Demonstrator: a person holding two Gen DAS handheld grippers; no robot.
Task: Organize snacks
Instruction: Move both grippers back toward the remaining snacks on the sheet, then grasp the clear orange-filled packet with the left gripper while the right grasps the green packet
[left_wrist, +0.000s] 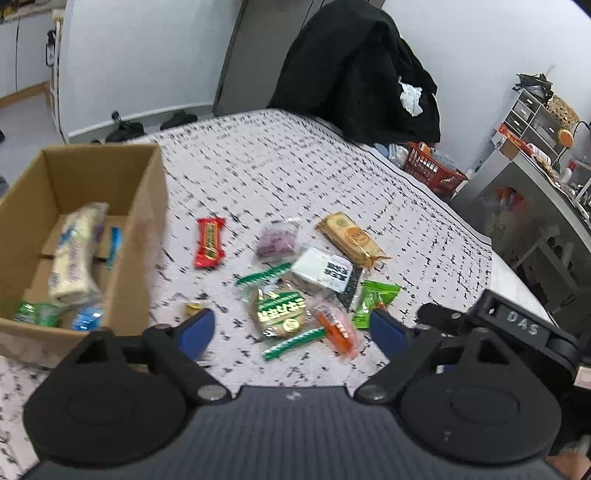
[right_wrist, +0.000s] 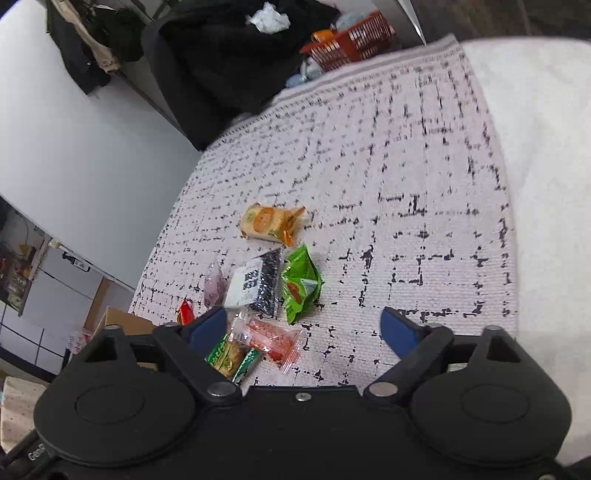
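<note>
Snacks (left_wrist: 291, 291); "DAS" on right claw (left_wrist: 522, 326)

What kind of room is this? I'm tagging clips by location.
Probably a lived-in bedroom or studio: the snacks lie on a bed-like quilt, a black coat hangs behind it, and a cluttered drawer unit stands to one side.

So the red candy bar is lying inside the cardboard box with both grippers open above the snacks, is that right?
Not quite: the red candy bar lies on the patterned cloth beside the cardboard box, as the left wrist view shows. Both the left gripper and right gripper are open.
</note>
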